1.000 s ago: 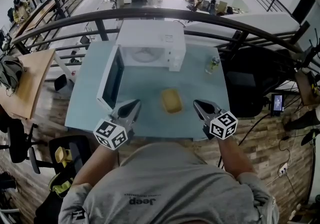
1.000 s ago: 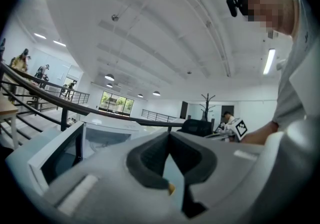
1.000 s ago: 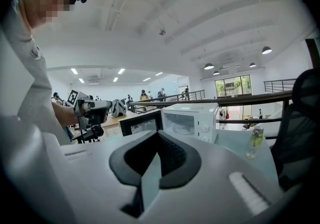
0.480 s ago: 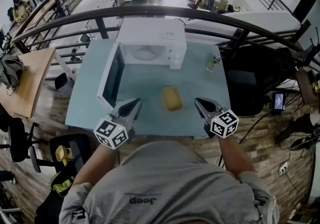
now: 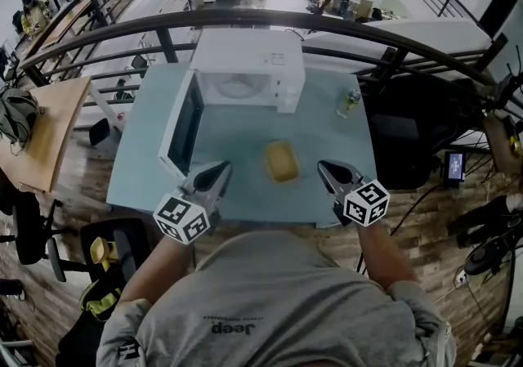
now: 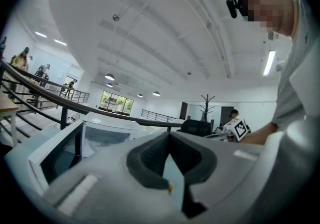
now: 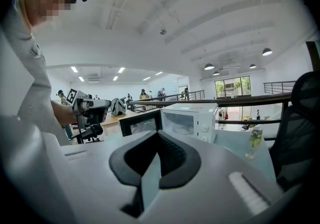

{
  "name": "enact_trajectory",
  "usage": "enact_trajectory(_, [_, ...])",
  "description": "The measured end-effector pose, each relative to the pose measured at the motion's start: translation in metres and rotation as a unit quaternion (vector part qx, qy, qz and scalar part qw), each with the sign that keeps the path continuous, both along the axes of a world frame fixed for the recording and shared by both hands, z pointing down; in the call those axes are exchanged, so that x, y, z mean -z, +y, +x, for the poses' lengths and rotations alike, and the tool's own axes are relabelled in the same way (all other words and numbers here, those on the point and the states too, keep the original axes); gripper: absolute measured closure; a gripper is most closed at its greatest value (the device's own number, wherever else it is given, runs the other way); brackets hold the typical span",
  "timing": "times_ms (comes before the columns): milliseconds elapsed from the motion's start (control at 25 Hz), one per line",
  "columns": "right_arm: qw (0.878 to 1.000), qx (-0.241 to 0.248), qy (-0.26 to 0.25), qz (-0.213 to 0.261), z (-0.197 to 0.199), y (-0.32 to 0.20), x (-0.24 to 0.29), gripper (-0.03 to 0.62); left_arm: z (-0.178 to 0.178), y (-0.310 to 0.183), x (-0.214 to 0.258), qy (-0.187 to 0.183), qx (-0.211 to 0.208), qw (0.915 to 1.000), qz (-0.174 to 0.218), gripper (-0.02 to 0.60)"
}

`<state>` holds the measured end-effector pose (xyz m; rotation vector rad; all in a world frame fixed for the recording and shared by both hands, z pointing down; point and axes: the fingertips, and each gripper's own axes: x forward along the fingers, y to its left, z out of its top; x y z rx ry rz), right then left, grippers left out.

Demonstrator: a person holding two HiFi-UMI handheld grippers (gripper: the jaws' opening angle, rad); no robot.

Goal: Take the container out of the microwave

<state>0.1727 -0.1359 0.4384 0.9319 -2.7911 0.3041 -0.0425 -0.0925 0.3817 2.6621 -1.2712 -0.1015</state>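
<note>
Unmoved container [image 5: 281, 163], apart from both jaws

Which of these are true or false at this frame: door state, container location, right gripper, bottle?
1. The microwave door stands open. True.
2. The yellow container sits inside the microwave. False: it lies on the table, in front of the microwave.
3. The right gripper holds the container. False: its jaws are shut on nothing, apart from the container.
4. A bottle stands on the table to the right of the microwave. True.
</note>
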Motion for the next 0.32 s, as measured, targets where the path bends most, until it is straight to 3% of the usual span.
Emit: enact_trajectory(320, [1.000,0.001,0.001,0.000,0.0007,0.0003,0.0001,0.591,0.0002,0.0006,0.0007,0.001,0.001,1.0000,-0.001,0.555])
